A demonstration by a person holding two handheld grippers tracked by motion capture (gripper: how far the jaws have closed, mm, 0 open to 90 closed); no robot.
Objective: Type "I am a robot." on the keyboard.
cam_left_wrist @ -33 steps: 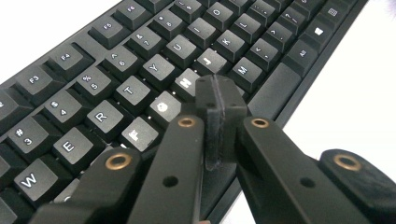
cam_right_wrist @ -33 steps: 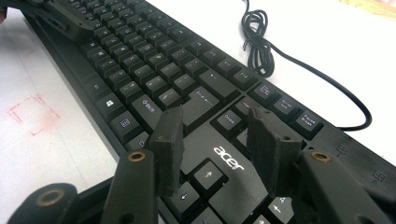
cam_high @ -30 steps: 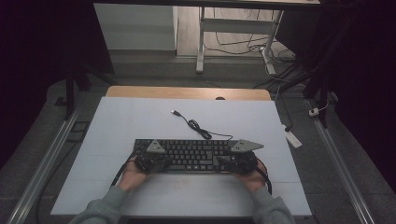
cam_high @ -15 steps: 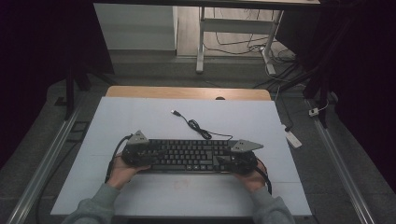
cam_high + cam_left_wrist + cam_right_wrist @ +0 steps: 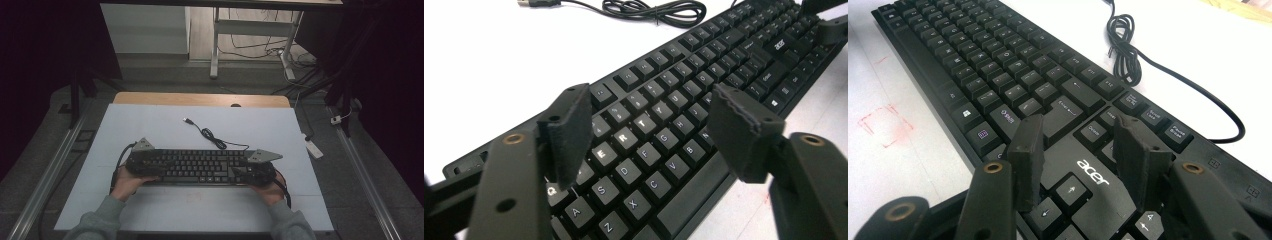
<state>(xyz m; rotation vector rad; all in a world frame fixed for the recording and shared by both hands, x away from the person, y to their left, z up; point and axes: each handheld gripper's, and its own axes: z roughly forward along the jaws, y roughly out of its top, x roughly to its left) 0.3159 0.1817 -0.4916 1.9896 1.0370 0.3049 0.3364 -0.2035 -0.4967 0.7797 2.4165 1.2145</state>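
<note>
Left hand-held gripper [image 5: 649, 130] newly open over keyboard [image 5: 684, 115]

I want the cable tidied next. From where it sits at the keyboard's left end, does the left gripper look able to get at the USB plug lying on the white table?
Probably yes. The left gripper has open jaws with nothing between them, and bare table lies between it and the USB plug; only the keyboard edge sits below.

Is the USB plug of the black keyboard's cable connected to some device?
No, the USB plug lies loose on the white table, beyond the black plastic keyboard, with its black cable partly coiled.
</note>
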